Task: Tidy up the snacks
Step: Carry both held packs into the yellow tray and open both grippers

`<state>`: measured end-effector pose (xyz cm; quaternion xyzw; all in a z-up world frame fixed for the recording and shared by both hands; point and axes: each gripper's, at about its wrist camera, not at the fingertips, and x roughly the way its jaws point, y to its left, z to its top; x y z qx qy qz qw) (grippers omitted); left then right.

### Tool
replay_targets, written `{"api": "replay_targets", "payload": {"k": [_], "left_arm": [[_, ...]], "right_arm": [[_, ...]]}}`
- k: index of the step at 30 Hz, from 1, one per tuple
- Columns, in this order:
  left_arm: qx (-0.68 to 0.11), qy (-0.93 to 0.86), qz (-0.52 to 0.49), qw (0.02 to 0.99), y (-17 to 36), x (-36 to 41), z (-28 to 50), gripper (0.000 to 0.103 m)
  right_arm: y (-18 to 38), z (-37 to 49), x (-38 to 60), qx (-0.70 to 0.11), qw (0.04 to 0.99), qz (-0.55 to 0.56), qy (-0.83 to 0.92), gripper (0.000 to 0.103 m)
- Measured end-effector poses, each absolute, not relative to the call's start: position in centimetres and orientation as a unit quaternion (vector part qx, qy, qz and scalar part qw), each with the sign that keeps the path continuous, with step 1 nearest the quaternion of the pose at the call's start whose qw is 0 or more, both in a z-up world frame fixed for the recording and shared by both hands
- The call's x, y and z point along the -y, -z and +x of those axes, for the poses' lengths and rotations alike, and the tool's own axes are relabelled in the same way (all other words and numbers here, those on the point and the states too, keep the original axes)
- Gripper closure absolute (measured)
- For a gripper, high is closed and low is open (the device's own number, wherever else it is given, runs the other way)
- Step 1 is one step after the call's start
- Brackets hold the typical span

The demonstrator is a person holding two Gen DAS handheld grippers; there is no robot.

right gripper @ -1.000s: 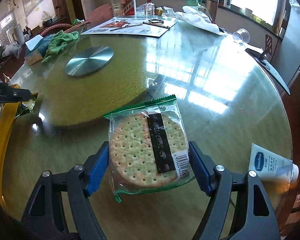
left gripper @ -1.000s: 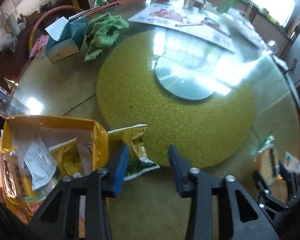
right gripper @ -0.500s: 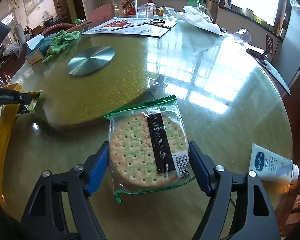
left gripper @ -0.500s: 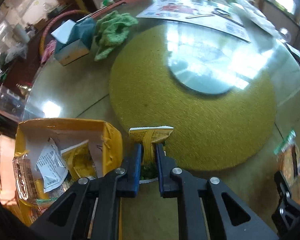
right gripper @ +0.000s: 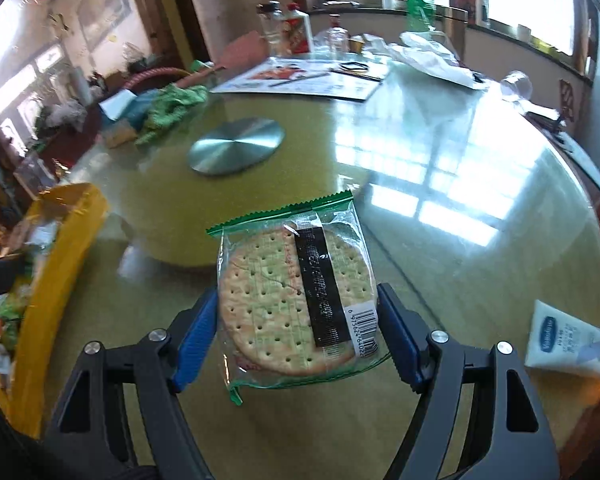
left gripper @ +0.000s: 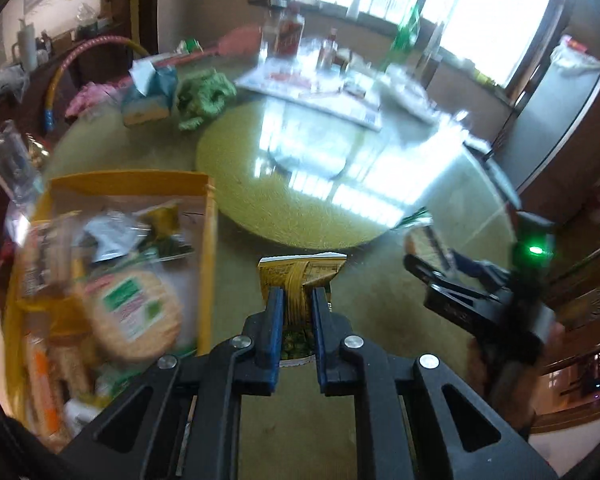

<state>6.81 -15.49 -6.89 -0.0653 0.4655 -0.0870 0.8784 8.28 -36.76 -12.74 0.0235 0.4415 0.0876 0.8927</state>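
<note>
The left gripper (left gripper: 296,300) had its fingers (left gripper: 275,312) pinched narrow on a yellow packet (left gripper: 300,276), held above the worktop (left gripper: 364,300) just right of the box (left gripper: 209,240). The right gripper (right gripper: 296,332) clasped a cracker pack (right gripper: 296,296) between its blue fingers (right gripper: 198,330), spread to the pack's width, off the worktop and well right of the box (right gripper: 66,248). That yellow box sat at the worktop's near left edge, holding a round cracker pack (left gripper: 134,316) and other wrapped snacks, blurred. A white tube (right gripper: 568,344) lay far right of the box. Beyond the box lay the round mat (right gripper: 236,184) with a metal disc (right gripper: 236,150) on it. Farther back were a green cloth (right gripper: 172,110), a tissue box (right gripper: 120,118), a printed sheet (right gripper: 304,78) and bottles (right gripper: 298,34).
</note>
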Motion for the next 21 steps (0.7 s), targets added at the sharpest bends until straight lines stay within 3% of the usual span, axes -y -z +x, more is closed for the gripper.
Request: {"api": "replay_targets", "payload": {"k": [7, 15, 21], "left_arm": [[-0.415, 0.017, -0.117, 0.902, 3.8, 6.7, 2.3, 0.091], [-0.431, -0.029, -0.164, 0.887, 7.9, 0.1, 0.2, 0.091], [-0.452, -0.006, -0.174, 0.875, 11.0, -0.7, -0.4, 0.091]], "right_arm": [[11.9, 7.6, 35.4, -0.413, 0.899, 0.034, -0.142, 0.027], [9.8, 5.0, 32.0, -0.397, 0.889, 0.038, -0.225, 0.027], [6.5, 0.3, 24.1, -0.379, 0.871, 0.016, -0.313, 0.027]]}}
